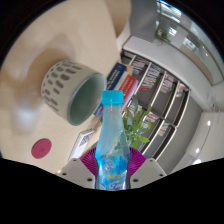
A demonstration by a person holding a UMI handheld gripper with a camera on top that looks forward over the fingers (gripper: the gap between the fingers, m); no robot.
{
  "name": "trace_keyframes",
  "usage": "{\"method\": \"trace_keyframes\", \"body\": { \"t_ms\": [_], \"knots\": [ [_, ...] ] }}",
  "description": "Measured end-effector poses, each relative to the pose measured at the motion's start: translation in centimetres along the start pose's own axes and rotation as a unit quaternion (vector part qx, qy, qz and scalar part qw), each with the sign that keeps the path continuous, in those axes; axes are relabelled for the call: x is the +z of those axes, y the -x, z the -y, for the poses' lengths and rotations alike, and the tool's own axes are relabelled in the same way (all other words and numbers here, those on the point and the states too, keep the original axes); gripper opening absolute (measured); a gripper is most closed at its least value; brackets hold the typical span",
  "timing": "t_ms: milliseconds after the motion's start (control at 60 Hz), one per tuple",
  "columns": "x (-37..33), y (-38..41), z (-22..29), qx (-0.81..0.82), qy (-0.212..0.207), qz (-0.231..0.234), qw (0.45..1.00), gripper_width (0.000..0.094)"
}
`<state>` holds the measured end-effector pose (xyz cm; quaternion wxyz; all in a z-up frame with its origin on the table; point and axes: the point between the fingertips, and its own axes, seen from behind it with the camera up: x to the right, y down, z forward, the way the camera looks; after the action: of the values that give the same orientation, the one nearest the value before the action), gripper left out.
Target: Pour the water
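My gripper [113,165] is shut on a clear blue water bottle [113,145] with a light blue cap [113,99]. The magenta pads [89,160] press on both sides of the bottle's body. The bottle points ahead, its capped neck reaching toward a grey-green mug [68,88] with a pale patterned outside. The mug appears tipped in this view, its open mouth facing the bottle, just beyond and left of the cap. The view is strongly rolled.
The mug stands on a beige table [30,120]. A small round magenta object [40,149] lies on the table left of the fingers. A shelf with books [150,85] and a green plant [137,122] are beyond the bottle to the right.
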<state>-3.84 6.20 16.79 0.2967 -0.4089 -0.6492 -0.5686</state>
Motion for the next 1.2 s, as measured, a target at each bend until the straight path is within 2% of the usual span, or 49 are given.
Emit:
{"method": "trace_keyframes", "body": {
  "t_ms": [117, 217, 300, 433, 450, 550, 583, 617, 683, 700, 817, 833, 1017, 1050, 1200],
  "knots": [
    [-1.0, -2.5, -0.8, 0.192, -0.011, 0.001, 0.981, 0.0347],
    [-2.1, -5.3, -2.4, 0.369, -0.020, -0.003, 0.929, 0.0370],
    [-2.6, -7.2, -4.3, 0.501, -0.028, -0.020, 0.865, 0.0372],
    [-3.7, -8.9, -7.5, 0.692, -0.058, -0.031, 0.718, 0.0372],
    [-2.8, -8.7, -6.7, 0.713, -0.057, -0.034, 0.698, 0.0372],
    [-2.4, -5.5, -9.8, 0.798, -0.056, -0.027, 0.599, 0.0371],
    [-1.6, -4.6, -8.6, 0.819, -0.047, -0.022, 0.571, 0.0372],
    [-1.5, -2.9, -10.4, 0.831, -0.043, -0.014, 0.555, 0.0372],
    [-0.8, 0.4, -10.6, 0.841, -0.032, 0.003, 0.540, 0.0373],
    [0.2, 1.0, -8.2, 0.844, -0.028, 0.004, 0.536, 0.0372],
    [0.8, 5.6, -8.9, 0.847, -0.017, 0.034, 0.530, 0.0372],
    [1.4, 6.2, -7.6, 0.848, -0.015, 0.034, 0.529, 0.0373],
    [2.3, 11.5, -6.2, 0.851, -0.004, 0.059, 0.522, 0.0374],
    [2.1, 11.0, -6.6, 0.855, -0.015, 0.042, 0.516, 0.0375],
    [1.9, 11.6, -6.6, 0.868, -0.011, 0.034, 0.495, 0.0389]
  ]
}}
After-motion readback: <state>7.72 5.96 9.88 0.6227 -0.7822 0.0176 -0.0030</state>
